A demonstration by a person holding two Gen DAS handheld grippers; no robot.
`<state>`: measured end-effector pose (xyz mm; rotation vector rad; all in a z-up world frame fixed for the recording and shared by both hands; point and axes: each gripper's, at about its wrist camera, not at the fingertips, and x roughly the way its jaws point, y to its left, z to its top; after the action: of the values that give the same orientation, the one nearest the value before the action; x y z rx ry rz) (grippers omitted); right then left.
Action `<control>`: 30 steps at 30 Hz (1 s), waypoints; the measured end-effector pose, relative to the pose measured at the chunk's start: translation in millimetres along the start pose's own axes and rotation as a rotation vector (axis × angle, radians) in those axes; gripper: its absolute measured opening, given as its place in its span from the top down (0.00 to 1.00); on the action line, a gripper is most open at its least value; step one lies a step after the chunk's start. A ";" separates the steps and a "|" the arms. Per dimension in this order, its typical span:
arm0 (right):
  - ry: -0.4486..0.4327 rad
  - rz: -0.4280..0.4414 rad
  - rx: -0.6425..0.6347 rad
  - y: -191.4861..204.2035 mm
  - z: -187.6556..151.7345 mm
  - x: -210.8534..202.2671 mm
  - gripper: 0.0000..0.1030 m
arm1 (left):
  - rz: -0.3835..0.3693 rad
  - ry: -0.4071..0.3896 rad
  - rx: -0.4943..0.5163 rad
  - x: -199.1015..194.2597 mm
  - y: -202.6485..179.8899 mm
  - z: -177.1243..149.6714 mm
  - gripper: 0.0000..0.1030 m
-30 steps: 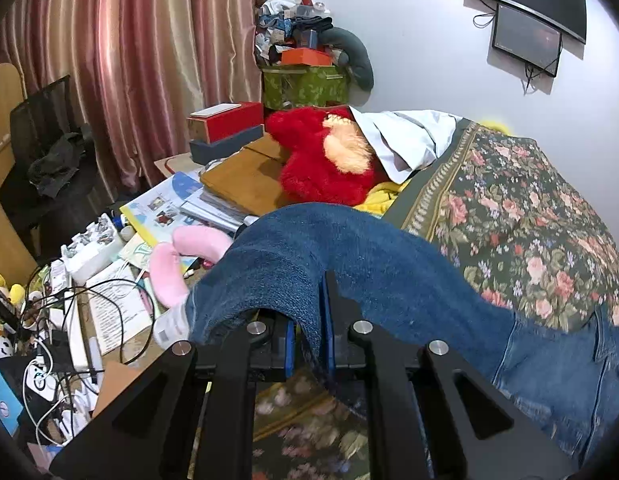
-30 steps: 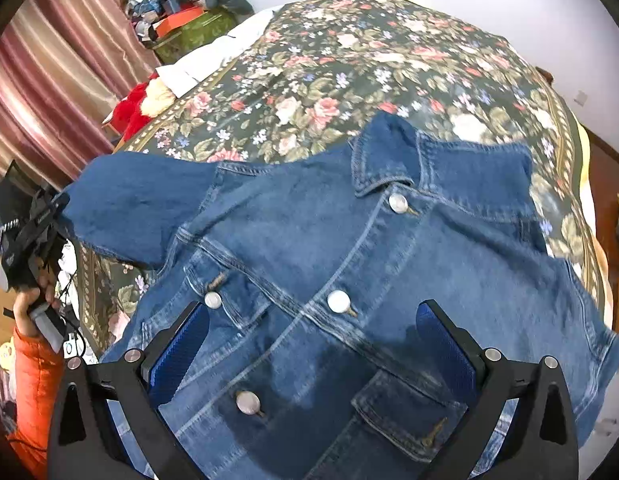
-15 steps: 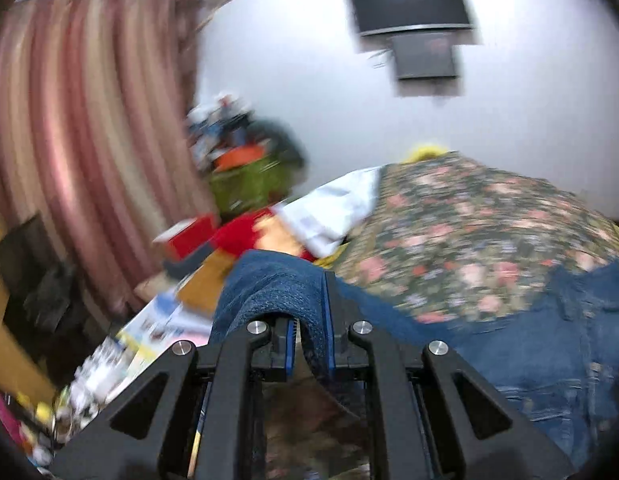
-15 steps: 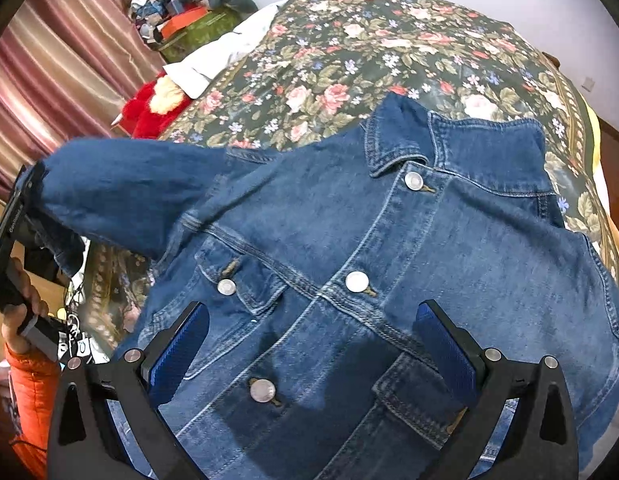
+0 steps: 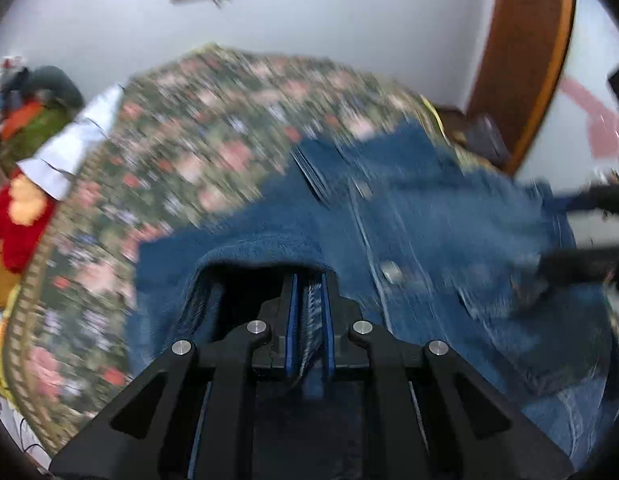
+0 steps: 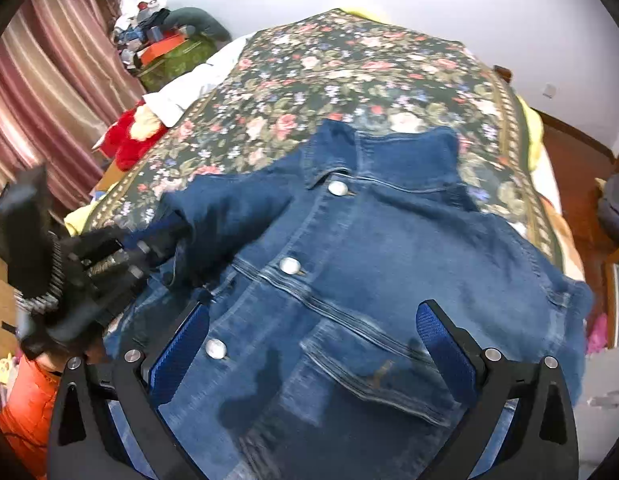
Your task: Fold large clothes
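Observation:
A blue denim jacket (image 6: 373, 264) lies front up on the floral bedspread (image 6: 349, 72), collar toward the far side. My left gripper (image 5: 307, 316) is shut on the jacket's left sleeve cuff (image 5: 245, 248) and holds it over the jacket's front; it also shows in the right wrist view (image 6: 105, 256) at the left. The sleeve (image 6: 225, 212) is folded across the chest. My right gripper (image 6: 309, 344) is open and empty, hovering over the lower front of the jacket. It appears blurred in the left wrist view (image 5: 581, 236).
A red plush toy (image 6: 129, 136) and a white cloth (image 6: 189, 88) lie at the bed's far left. A green box with clutter (image 6: 173, 56) stands by the striped curtain (image 6: 49, 92). A wooden door frame (image 5: 525, 60) stands at the right.
My left gripper has swung the sleeve from out over the bed's left side inward across the jacket's front. My right gripper has stayed open above the jacket.

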<state>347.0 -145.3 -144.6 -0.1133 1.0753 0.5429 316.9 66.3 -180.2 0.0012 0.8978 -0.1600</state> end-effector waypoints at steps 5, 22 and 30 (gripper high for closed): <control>0.003 -0.010 -0.006 -0.9 -7.1 -2.5 0.00 | -0.057 0.084 -0.003 -0.7 -3.9 -16.8 0.80; 0.001 -0.001 -0.431 162.8 29.9 48.5 0.00 | 0.316 -0.094 -0.333 -119.1 176.1 -72.4 0.37; 0.115 -0.063 -0.710 234.4 25.3 127.5 0.00 | 0.300 -0.018 -0.386 -105.9 199.9 -122.8 0.37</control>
<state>302.1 112.7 -202.0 -0.8042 0.9447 0.8500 184.3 286.9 -187.5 -0.2227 0.8880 0.2938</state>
